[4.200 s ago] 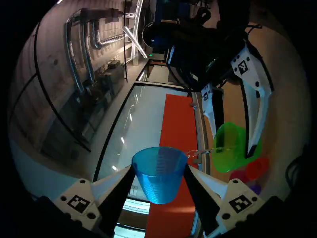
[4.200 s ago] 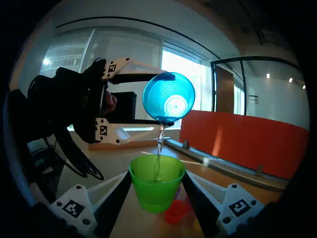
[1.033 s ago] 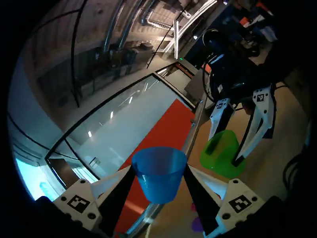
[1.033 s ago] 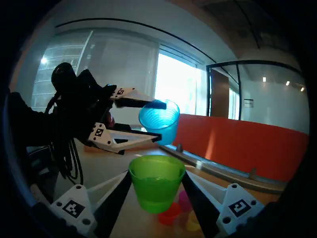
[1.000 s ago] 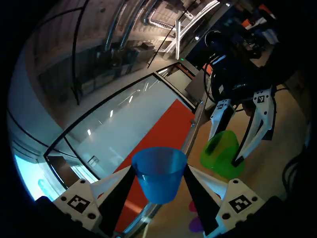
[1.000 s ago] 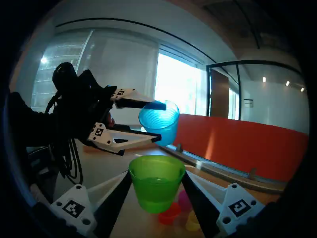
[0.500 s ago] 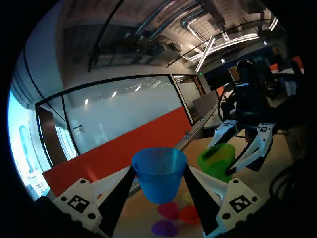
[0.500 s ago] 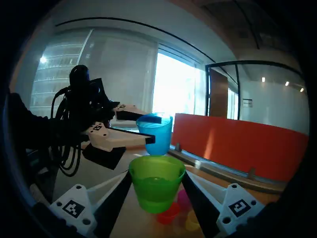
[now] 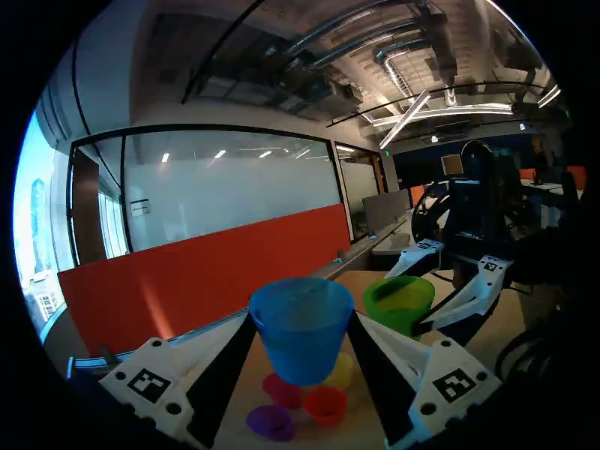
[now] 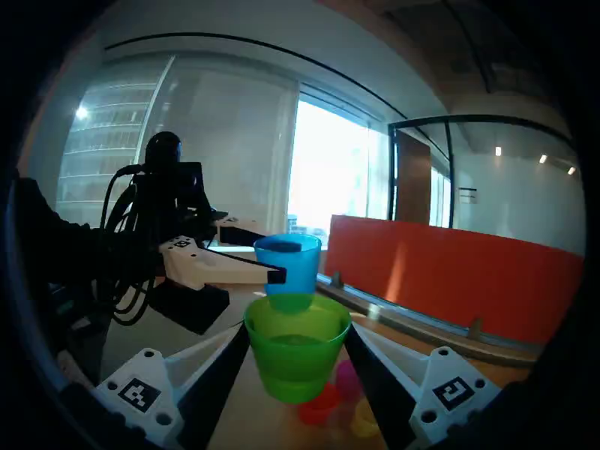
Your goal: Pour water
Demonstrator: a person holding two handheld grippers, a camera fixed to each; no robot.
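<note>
The left claw (image 9: 301, 318) is clamped on the upright blue cup (image 9: 301, 345). Just beside it, the right claw (image 10: 298, 331) pinches the green cup (image 10: 298, 364), which holds water. Small cups (image 9: 324, 403) dot the counter (image 9: 358, 280) below, and an orange partition (image 9: 195, 277) edges it leftward.

Wood table (image 9: 358, 280) w/ small cups (image 9: 324, 403)

Nothing is legible. A small notice (image 9: 139, 208) on the glass partition (image 9: 225, 187), toward nine o'clock, is too blurred; the left gripper (image 9: 301, 321) bears only patterned squares (image 9: 148, 385).
</note>
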